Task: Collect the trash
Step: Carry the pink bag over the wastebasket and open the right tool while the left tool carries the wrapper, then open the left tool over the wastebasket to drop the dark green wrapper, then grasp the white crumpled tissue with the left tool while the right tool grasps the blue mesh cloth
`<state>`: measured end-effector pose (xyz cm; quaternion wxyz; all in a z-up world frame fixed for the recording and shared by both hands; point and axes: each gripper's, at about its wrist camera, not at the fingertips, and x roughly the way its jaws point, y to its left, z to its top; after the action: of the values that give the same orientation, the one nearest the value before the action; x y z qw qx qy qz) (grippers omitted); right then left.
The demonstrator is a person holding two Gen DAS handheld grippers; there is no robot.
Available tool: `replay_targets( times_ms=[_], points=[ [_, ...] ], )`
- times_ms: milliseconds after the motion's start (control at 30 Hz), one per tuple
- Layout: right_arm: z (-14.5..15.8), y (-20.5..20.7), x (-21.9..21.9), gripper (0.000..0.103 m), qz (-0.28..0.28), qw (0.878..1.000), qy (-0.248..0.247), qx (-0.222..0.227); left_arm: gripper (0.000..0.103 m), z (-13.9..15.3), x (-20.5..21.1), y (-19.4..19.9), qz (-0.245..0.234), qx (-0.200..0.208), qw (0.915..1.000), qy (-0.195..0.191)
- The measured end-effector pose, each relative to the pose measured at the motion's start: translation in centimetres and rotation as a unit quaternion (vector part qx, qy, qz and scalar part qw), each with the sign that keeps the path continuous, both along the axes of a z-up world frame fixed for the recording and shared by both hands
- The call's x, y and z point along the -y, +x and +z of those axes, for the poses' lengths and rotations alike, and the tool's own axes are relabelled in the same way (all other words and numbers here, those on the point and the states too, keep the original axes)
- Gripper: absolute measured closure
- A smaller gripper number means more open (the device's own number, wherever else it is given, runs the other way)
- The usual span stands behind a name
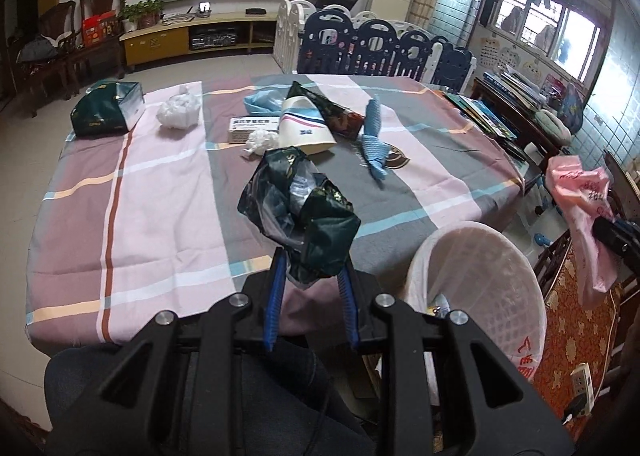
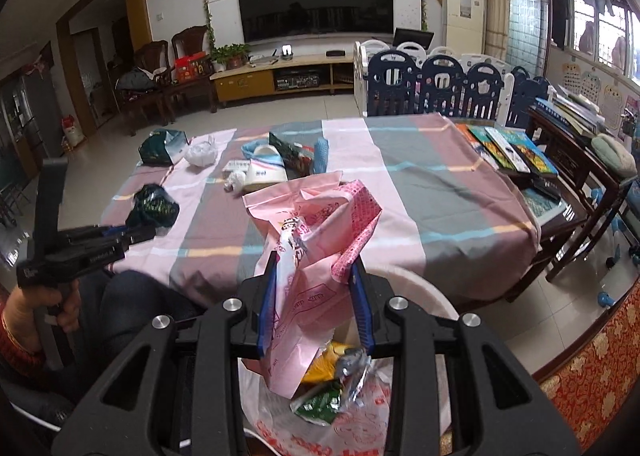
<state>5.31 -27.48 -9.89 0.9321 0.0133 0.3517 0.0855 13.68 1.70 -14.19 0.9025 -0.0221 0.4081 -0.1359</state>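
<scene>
dark green wrapper (image 1: pixel 298 212): crumpled, pinched in the left tool (image 1: pixel 312 272), above the counter's near edge.
pink bag (image 2: pixel 316 252): clamped in the right tool (image 2: pixel 314 276), hanging over the white bin (image 2: pixel 416 292).
bin: beside the counter, lined, scraps inside.
counter (image 1: pixel 160 192): checked cloth; paper cup (image 1: pixel 304 128), tissues, blue cloth left.
</scene>
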Motion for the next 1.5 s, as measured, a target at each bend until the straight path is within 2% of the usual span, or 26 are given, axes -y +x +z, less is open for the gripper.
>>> replay_targets(
  times_ms=[167, 333, 400, 433, 500, 700, 767, 833, 900, 933, 1000, 1100, 1167, 1300, 1400, 1500],
  points=[
    [-3.9, -0.5, 2.0, 0.069, -0.022, 0.997, 0.039, -0.057, 0.077, 0.8, 2.1, -0.4, -0.033, -0.002, 0.9994, -0.012],
    [-7.8, 0.3, 2.5, 0.068, -0.046, 0.991, 0.039, -0.115, 0.077, 0.4, 5.1, -0.7, -0.093, -0.015, 0.9954, -0.015],
    [-9.0, 0.4, 2.9, 0.061, -0.068, 0.988, 0.042, -0.133, 0.077, 0.0, 6.3, -0.8, -0.114, -0.027, 0.9928, -0.023],
    [-9.3, 0.4, 3.3, 0.057, -0.075, 0.987, 0.049, -0.135, 0.077, -0.3, 6.8, -0.7, -0.122, -0.033, 0.9916, -0.025],
    [-9.1, 0.1, 4.2, 0.041, -0.086, 0.986, 0.067, -0.126, 0.077, -0.9, 8.2, -0.4, -0.144, -0.046, 0.9882, -0.025],
    [-6.0, -1.1, 7.4, 0.033, -0.113, 0.988, 0.088, -0.063, 0.075, -3.0, 12.5, 0.7, -0.208, -0.094, 0.9719, -0.058],
    [-5.2, -1.4, 8.3, 0.032, -0.121, 0.986, 0.101, -0.047, 0.067, -3.8, 14.0, 0.7, -0.228, -0.107, 0.9659, -0.061],
    [-4.8, -1.6, 9.0, 0.03, -0.125, 0.985, 0.111, -0.037, 0.025, -4.6, 15.2, 0.9, -0.242, -0.127, 0.9596, -0.067],
    [-4.8, -1.5, 9.4, 0.028, -0.128, 0.984, 0.12, -0.036, 0.021, -5.2, 15.4, 1.1, -0.243, -0.139, 0.957, -0.074],
    [-4.9, -1.3, 9.4, 0.028, -0.129, 0.983, 0.123, -0.037, 0.021, -5.4, 15.1, 1.3, -0.24, -0.14, 0.9577, -0.074],
    [-5.4, -0.8, 9.2, 0.027, -0.126, 0.982, 0.131, -0.043, 0.021, -5.6, 13.8, 2.3, -0.21, -0.131, 0.967, -0.061],
    [-6.1, 0.5, 8.2, 0.027, -0.119, 0.982, 0.136, -0.053, 0.021, -5.4, 9.7, 5.2, -0.11, -0.098, 0.9883, -0.041],
    [-6.3, 1.5, 7.4, 0.027, -0.11, 0.983, 0.138, -0.056, 0.021, -5.2, 6.9, 7.4, -0.053, -0.086, 0.9942, -0.036],
    [-6.4, 4.0, 5.0, 0.027, -0.083, 0.985, 0.139, -0.061, 0.024, -4.9, 2.1, 13.7, 0.033, -0.063, 0.9972, -0.022],
    [-6.1, 5.9, 3.4, 0.027, -0.064, 0.986, 0.141, -0.058, 0.035, -5.2, -0.1, 18.4, 0.066, -0.06, 0.9957, -0.024],
    [-6.2, 7.9, 2.1, 0.027, -0.054, 0.987, 0.138, -0.062, 0.047, -6.6, -1.4, 22.8, 0.082, -0.081, 0.993, -0.027]
  ],
)
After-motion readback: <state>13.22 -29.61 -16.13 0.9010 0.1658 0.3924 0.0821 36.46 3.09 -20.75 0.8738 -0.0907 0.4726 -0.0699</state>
